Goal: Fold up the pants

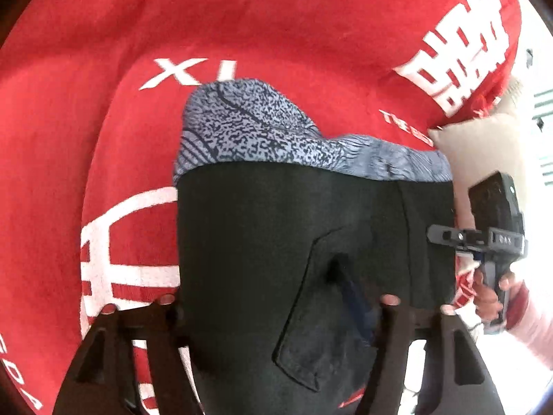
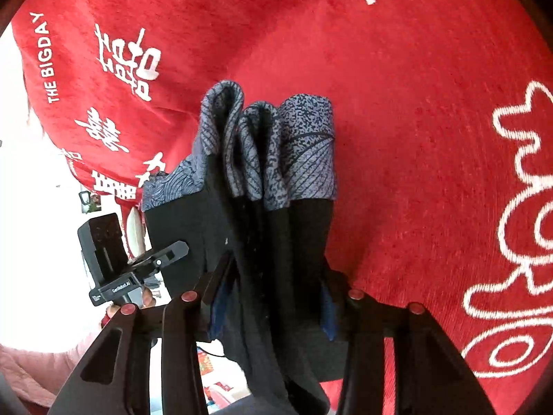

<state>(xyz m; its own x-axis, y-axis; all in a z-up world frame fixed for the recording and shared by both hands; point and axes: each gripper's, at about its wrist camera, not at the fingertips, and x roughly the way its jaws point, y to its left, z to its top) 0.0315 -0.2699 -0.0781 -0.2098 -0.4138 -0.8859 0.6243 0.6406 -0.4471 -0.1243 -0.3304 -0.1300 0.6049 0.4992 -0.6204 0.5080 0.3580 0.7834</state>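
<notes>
Here the black pants [image 1: 311, 242] with grey patterned cuffs [image 1: 262, 131] hang over a red cloth with white lettering [image 1: 103, 69]. The left tool [image 1: 276, 311] holds their upper edge, a back pocket [image 1: 321, 311] between its fingers. The right tool [image 2: 273, 297] clamps the bunched fabric, its cuffs dangling in folds.

Surface covered by a red cloth [image 1: 103, 121] with white lettering. Dark pants [image 1: 276, 242] with grey patterned cuffs hang over it; contact cannot be confirmed.
</notes>
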